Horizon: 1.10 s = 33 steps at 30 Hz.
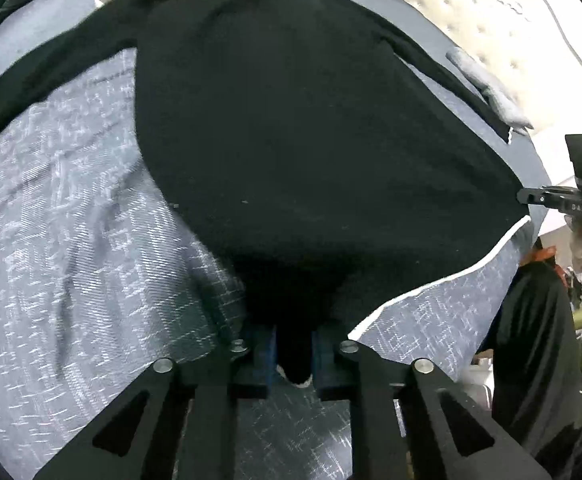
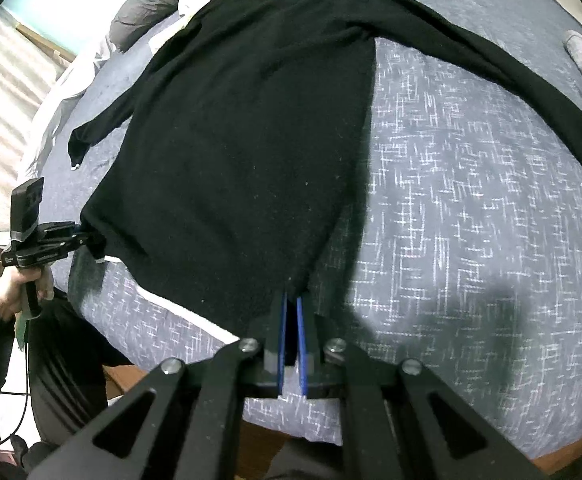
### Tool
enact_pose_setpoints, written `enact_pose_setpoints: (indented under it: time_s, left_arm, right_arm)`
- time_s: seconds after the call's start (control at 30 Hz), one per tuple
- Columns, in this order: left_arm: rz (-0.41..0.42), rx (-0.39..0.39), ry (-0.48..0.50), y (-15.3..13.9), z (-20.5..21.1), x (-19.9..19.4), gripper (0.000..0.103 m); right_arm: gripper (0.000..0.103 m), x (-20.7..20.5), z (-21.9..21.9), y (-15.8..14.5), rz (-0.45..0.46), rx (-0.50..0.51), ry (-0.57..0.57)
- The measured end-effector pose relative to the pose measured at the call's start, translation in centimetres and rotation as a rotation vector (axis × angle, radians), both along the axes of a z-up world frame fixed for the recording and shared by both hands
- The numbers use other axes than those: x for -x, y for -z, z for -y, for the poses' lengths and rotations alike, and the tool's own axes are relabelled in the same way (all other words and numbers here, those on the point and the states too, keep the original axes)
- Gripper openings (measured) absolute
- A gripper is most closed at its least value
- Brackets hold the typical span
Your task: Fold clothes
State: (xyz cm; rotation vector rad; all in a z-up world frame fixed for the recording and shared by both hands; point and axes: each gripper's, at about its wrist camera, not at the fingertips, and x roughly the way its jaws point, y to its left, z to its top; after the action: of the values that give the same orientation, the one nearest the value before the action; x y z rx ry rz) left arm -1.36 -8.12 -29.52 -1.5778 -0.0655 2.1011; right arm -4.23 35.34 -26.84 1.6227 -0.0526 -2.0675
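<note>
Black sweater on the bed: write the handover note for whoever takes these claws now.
Left claw: shut on the black sweater at one bottom hem corner.
Right claw: shut on the other hem corner.
Sweater lies spread flat on the grey patterned bedspread, both sleeves out to the sides; other clothes are piled beyond its collar.
Done: laid out, hem gripped.
Left: fold the sleeves in, then the body.

Black long-sleeved top (image 1: 291,120), spread flat.
Lies on blue-grey patterned bedcover (image 1: 71,220); sleeves out to both sides, hem with white edge nearest, both hem corners pinched.
</note>
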Motion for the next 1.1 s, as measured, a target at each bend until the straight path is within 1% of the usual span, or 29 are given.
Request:
enact_pose_setpoints:
  time_s: [0.13, 0.27, 0.33, 0.37, 0.43, 0.5, 0.6, 0.63, 0.7, 0.77, 0.8, 0.87, 0.9, 0.93, 0.97, 1.0, 1.03, 1.1]
  left_arm:
    - [-0.021, -0.002, 0.012, -2.8, 0.9, -1.0, 0.007]
    - [-0.010, -0.017, -0.007, -5.7, 2.2, -2.4, 0.007]
    - [0.008, -0.030, -0.022, -6.3, 2.6, -3.0, 0.007]
    - [0.023, -0.039, -0.029, -6.3, 2.7, -3.1, 0.007]
    - [0.053, -0.052, -0.043, -6.0, 2.8, -3.3, 0.007]
    - [0.083, -0.056, -0.060, -5.2, 3.1, -3.3, 0.007]
    - [0.140, -0.064, -0.089, -3.4, 3.3, -3.2, 0.007]
    - [0.153, -0.054, -0.097, -2.8, 3.3, -3.2, 0.008]
    - [0.158, -0.032, -0.100, -2.3, 3.2, -3.2, 0.008]
    - [0.145, -0.010, -0.095, -2.4, 3.0, -3.4, 0.009]
    - [0.129, 0.009, -0.096, -2.7, 3.1, -3.4, 0.010]
    - [0.107, 0.011, -0.104, -3.3, 3.2, -3.5, 0.021]
    - [0.097, 0.008, -0.107, -3.6, 3.3, -3.5, 0.024]
    - [0.090, 0.005, -0.106, -3.7, 3.2, -3.4, 0.029]
    - [0.085, 0.003, -0.103, -3.8, 3.0, -3.3, 0.033]
    - [0.074, 0.011, -0.100, -4.0, 2.7, -3.3, 0.035]
    - [0.062, 0.023, -0.097, -4.1, 2.4, -3.2, 0.036]
    - [0.054, 0.010, -0.092, -4.2, 1.9, -3.1, 0.037]
  right_arm:
    - [0.004, -0.2, -0.3, -2.0, -0.052, 0.017, -0.005]
    - [0.004, -1.2, -0.3, -4.2, -0.101, 0.017, -0.036]
    - [0.004, -2.2, 0.2, -4.4, -0.114, -0.023, -0.073]
    - [0.003, -2.7, 0.4, -4.5, -0.119, -0.044, -0.092]
    - [0.003, -3.5, 1.0, -3.6, -0.112, -0.097, -0.117]
    - [0.003, -3.7, 1.0, -2.2, -0.073, -0.104, -0.108]
    - [0.003, -3.7, 1.4, 0.1, -0.034, -0.152, -0.103]
    - [0.003, -3.7, 1.3, 0.5, -0.032, -0.152, -0.094]
    - [0.003, -3.5, 0.8, 0.4, -0.030, -0.116, -0.075]
    - [0.003, -3.5, 0.3, -0.4, -0.047, -0.097, -0.058]
    - [0.003, -3.4, 0.0, -0.8, -0.057, -0.089, -0.050]
    - [0.005, -3.6, -0.2, -1.3, -0.064, -0.102, -0.064]
    - [0.007, -3.8, -0.1, -1.4, -0.064, -0.110, -0.076]
    - [0.009, -3.9, 0.1, -1.4, -0.062, -0.120, -0.091]
    - [0.013, -3.9, 0.4, -1.2, -0.061, -0.130, -0.103]
    - [0.020, -4.2, 0.6, -1.0, -0.060, -0.150, -0.114]
    - [0.022, -4.4, 1.0, -0.8, -0.060, -0.167, -0.131]
    - [0.025, -4.8, 1.7, -0.1, -0.055, -0.192, -0.161]
